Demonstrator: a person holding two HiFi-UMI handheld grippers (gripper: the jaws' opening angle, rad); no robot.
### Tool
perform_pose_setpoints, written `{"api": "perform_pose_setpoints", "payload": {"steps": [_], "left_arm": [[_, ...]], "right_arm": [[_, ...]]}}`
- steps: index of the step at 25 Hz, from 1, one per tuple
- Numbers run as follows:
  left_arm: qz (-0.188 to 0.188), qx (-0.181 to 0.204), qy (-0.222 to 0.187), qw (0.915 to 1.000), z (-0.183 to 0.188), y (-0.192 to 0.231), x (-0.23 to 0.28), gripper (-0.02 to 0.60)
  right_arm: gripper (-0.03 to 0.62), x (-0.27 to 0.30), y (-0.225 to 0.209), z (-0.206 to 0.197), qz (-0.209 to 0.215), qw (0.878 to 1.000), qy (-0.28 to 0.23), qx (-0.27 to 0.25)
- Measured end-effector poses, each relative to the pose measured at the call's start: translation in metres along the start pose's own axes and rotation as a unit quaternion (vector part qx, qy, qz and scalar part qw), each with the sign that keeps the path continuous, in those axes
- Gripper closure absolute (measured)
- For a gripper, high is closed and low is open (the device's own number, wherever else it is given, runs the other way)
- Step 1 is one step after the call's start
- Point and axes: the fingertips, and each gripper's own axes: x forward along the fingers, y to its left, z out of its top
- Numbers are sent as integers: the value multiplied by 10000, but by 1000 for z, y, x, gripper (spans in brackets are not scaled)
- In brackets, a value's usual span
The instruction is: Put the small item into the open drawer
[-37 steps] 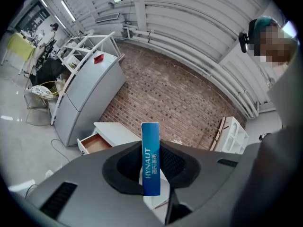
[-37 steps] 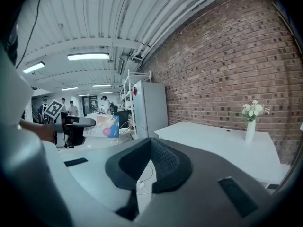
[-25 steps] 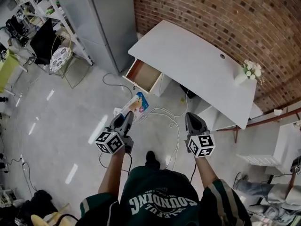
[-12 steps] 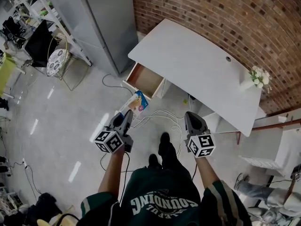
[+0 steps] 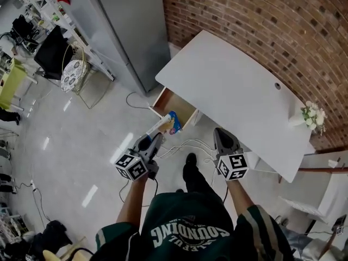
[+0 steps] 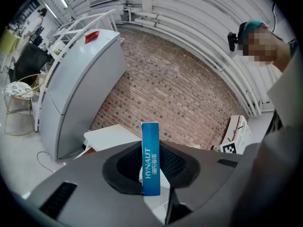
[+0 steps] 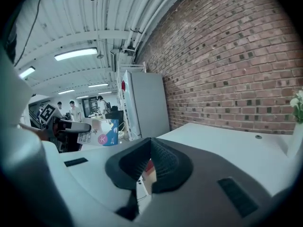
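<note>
Head view, with both gripper views. Nearest the camera, the person's shoe (image 5: 190,161) is planted forward on the floor. A second ago the desk stood well ahead. Now it fills more of the head view, so the person has walked up to it.

The left gripper (image 5: 158,137) stays clamped on the small box (image 5: 169,123), a thin blue carton standing on edge between the pads (image 6: 150,159). The right gripper (image 5: 219,132) carries nothing, and its jaws meet at the tips (image 7: 149,162).

A second ago the box hung over bare floor, short of the furniture. Its far end now overlaps the front lip of the open drawer (image 5: 179,103) as seen from above. How high it rides above that lip cannot be read. Judged from this, the carry is nearly done; what remains is a short reach forward, a lowering and a release.

Loose cables (image 5: 184,144) trail on the floor between the feet and the drawer, a likely snag for another step.

The drawer's brown interior looks empty. It is bounded by a white front panel and side walls, and the edge of the desk top (image 5: 234,80) covers its rear part. The usable opening is therefore the near portion only.

A tall grey cabinet (image 5: 130,26) stands to the left, apart from the drawer. The brick wall (image 5: 261,15) closes the scene behind the desk.
</note>
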Motion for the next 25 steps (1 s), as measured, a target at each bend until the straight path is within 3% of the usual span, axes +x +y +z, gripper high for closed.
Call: {"api": "perform_pose_setpoints", "payload": {"steps": [13, 25], "left_arm": [[408, -38, 132, 9991, 24, 53, 56, 497], [460, -220, 293, 9983, 23, 99, 73, 497]], "right_arm": [[571, 110, -13, 36, 732, 9968, 133, -281], [571, 152, -4, 27, 764, 9962, 346, -234]]}}
